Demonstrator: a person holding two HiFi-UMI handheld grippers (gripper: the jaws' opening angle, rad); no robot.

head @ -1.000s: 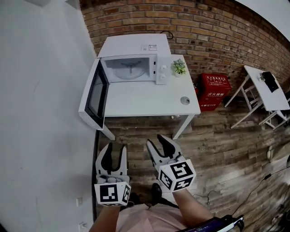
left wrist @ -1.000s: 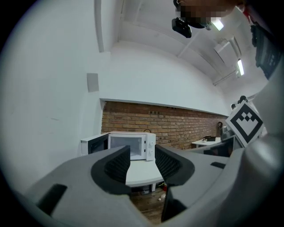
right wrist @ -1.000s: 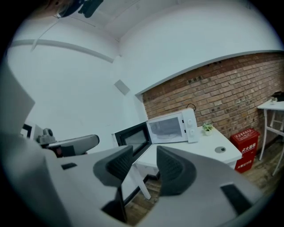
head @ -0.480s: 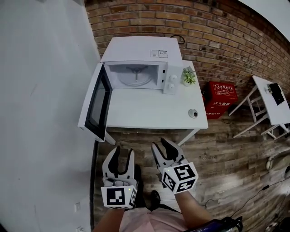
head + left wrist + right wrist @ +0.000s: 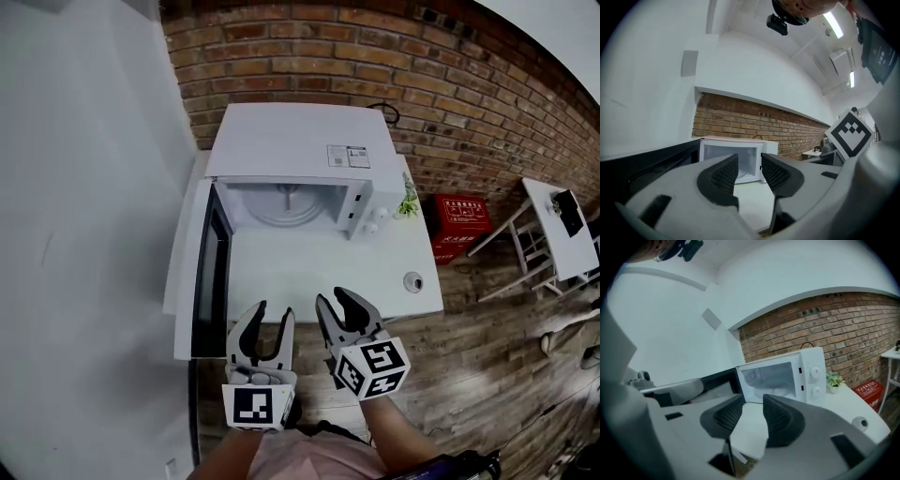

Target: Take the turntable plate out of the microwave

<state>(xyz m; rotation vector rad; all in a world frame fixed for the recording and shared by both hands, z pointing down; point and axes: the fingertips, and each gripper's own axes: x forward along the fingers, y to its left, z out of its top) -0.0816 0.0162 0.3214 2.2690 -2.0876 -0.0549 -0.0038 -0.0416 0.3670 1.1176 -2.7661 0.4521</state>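
Turntable plate (image 5: 286, 208) is lying flat inside the open microwave (image 5: 291, 141) in the head view, straight ahead of both tools across the bare white table (image 5: 319, 272). The door (image 5: 211, 272) is hanging out to the left. The left gripper (image 5: 270, 314) and right gripper (image 5: 336, 300) are hovering side by side at the table's near edge, about equally far from the cavity.

In the left gripper view, the left gripper (image 5: 749, 166) is narrowing its jaws with nothing between them, framing the cavity.

In the right gripper view, the right gripper (image 5: 753, 404) is also closing on nothing; the plate (image 5: 780, 391) is showing pale on the cavity floor, the sole content.
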